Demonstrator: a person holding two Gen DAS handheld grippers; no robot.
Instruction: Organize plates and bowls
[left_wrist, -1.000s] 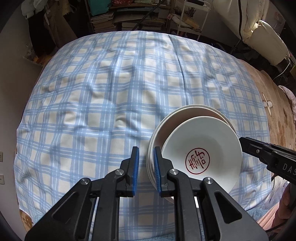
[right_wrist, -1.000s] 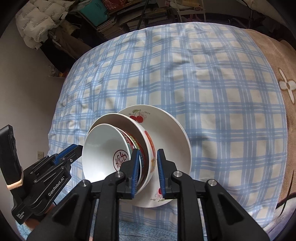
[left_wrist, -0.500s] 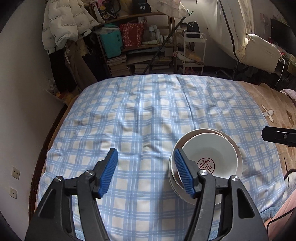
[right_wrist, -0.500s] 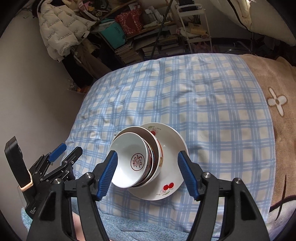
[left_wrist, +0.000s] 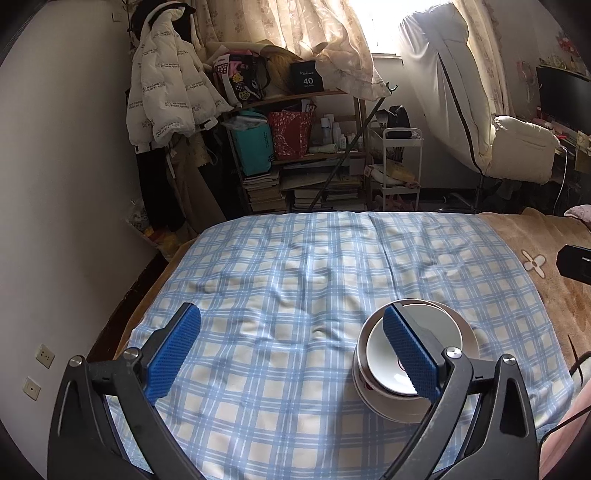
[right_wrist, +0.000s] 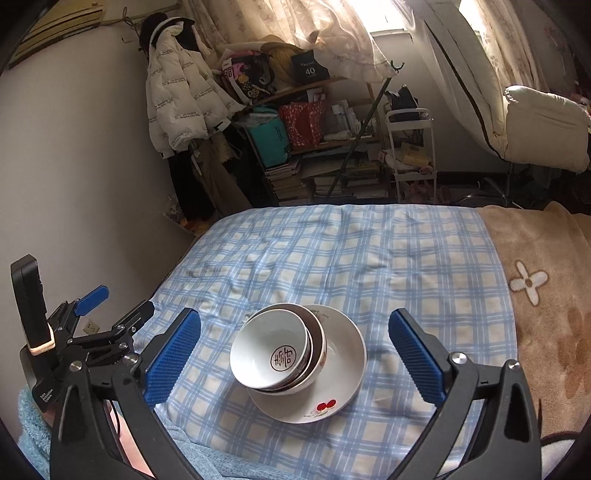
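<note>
Released a second ago: left gripper (left_wrist: 291, 354) and right gripper (right_wrist: 294, 358) opening wide, holding nothing. Nested bowls (right_wrist: 277, 350) left on cherry plate (right_wrist: 340, 365), on checked sheet (right_wrist: 369, 258). Stacking probably finished.

Glossy ceramic bowl (right_wrist: 273, 354), checked cloth (right_wrist: 406, 266)

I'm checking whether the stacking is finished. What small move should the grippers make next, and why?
Probably just draw both grippers further back and stop. The bowls sit nested on the plate on the checked sheet. Both the left gripper and right gripper have jaws opening with nothing between the pads, and no other dishes show on the sheet.
</note>
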